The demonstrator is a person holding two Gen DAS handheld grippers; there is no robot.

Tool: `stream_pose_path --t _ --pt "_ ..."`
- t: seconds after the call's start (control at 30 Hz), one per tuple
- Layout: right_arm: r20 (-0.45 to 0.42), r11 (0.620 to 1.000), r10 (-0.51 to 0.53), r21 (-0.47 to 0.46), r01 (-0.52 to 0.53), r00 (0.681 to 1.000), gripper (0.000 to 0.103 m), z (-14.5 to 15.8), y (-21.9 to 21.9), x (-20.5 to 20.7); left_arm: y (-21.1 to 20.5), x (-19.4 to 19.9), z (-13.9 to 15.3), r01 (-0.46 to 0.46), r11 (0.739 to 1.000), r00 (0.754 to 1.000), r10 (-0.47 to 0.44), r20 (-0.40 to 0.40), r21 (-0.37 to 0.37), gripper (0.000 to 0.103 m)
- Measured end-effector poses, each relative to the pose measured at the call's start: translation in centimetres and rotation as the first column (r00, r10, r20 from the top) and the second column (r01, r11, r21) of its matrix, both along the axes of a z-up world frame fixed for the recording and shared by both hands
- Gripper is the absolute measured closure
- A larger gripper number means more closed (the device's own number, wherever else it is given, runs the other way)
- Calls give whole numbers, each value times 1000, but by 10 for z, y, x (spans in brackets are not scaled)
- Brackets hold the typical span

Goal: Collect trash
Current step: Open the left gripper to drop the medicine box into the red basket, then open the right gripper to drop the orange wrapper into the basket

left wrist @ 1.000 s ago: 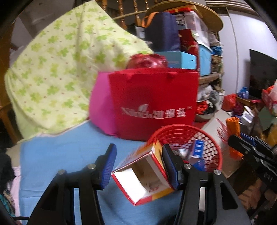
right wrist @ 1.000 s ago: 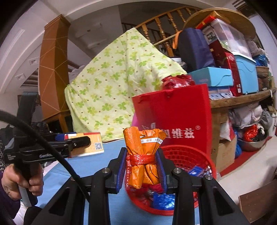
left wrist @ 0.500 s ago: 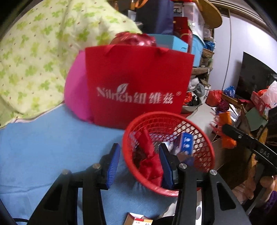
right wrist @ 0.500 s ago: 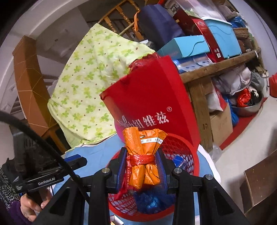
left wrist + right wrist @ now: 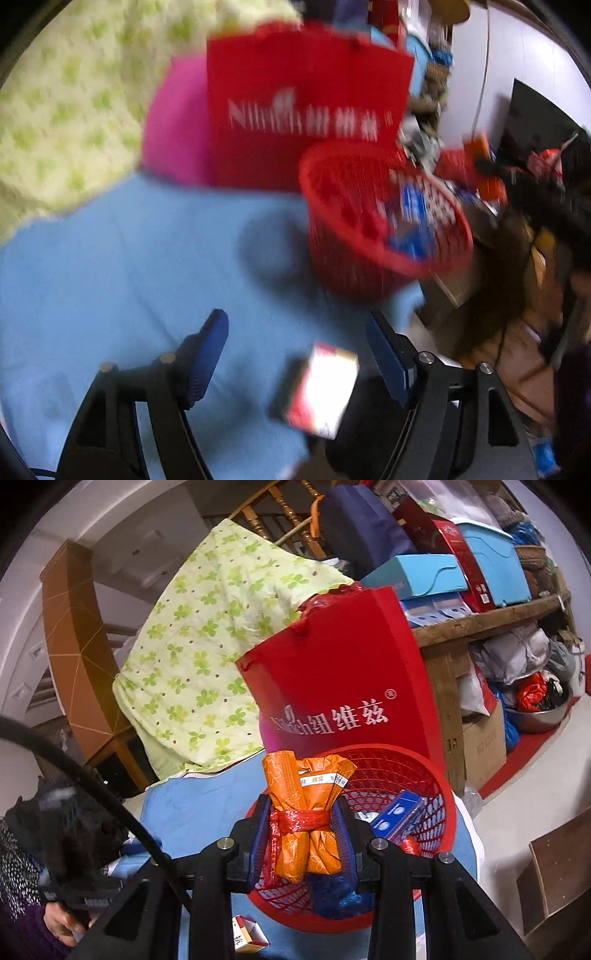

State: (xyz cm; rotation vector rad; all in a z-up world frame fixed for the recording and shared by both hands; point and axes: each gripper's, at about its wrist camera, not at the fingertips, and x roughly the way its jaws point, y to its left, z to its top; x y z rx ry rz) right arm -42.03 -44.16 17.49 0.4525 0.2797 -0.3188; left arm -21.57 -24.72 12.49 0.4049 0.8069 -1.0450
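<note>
Right wrist view shows the right hand-held gripper closed tightly on an orange wrapper bundle, which is tied in the middle with a red strip. The blue pads press on both sides of the bundle at the tie, probably because this is the narrowest and firmest place to hold it. The bundle stands upright between the fingers and hangs over the near rim of the red basket, so the hold looks like a carry to the drop place. Inside the basket lie a blue box and some blue plastic, so part of the trash is already collected.

Left wrist view is strongly blurred. The left hand-held gripper points down to the blue cloth that covers the worktop, and its jaws are opening. A small red and white carton lies on the cloth between the two fingers, nearer to the right one, and the pads do not press on it. The same carton shows in the right wrist view at the lower edge, on the cloth just in front of the basket and outside it. So this piece of trash is not in the basket; it seems the left hand must take it up again.

Behind the basket stands a red paper bag with white letters, and a green flowered blanket hangs over something behind. The basket sits near the edge of the worktop, which makes it easy to reach from both sides but also easy to miss.
</note>
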Motion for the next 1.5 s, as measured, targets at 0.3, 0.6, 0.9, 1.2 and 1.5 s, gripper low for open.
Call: stream_pose_path --t 0.3,0.6,0.9,1.2,1.5 --pt "-33 999 34 -14 -34 999 67 -8 22 13 -20 2 -54 28 992 989 -10 -151 121 26" --pt "-38 999 31 11 -30 999 67 -17 19 12 -54 -3 -74 59 963 992 -27 -123 262 26" --pt "-20 1000 3 30 -2 1000 67 -20 10 -2 -62 9 -88 66 948 984 -10 -179 311 44" --pt "-7 1000 6 24 -6 1000 67 -15 11 -4 -46 9 -66 11 975 993 15 -117 223 45" --pt "8 1000 9 -13 -9 1000 67 0 10 1 -38 7 64 17 998 1000 -17 6 -52 45"
